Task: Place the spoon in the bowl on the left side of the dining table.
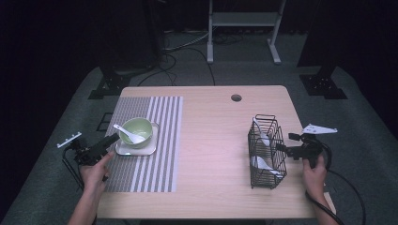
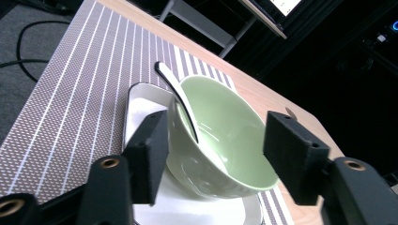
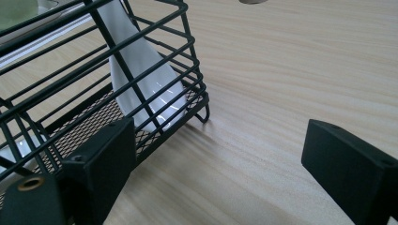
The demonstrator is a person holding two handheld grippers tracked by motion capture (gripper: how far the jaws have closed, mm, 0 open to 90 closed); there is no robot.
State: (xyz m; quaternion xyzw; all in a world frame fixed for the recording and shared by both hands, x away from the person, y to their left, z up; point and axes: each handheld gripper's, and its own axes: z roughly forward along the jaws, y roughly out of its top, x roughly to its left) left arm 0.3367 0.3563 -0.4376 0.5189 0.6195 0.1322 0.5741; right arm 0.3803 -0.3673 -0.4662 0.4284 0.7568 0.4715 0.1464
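A light green bowl [image 1: 138,129] [image 2: 225,136] stands on a white square plate [image 1: 136,149] [image 2: 141,108], with a white spoon [image 1: 127,132] [image 2: 176,93] resting in it, handle over the left rim. My left gripper [image 1: 112,138] [image 2: 218,140] is just left of the plate, open; the bowl is ahead of its jaws and the pads are clear of it. A black wire basket [image 1: 267,152] [image 3: 94,47] holds white spoons [image 1: 261,133] [image 3: 145,79]. My right gripper [image 1: 288,143] [image 3: 225,154] sits open at the basket's right side, with bare table between its jaws.
Plate and bowl sit on a grey striped placemat [image 1: 150,164] [image 2: 70,93] on the left half of the wooden table [image 1: 216,154]. A cable hole [image 1: 236,98] is near the far edge. Stands and cables lie on the floor beyond.
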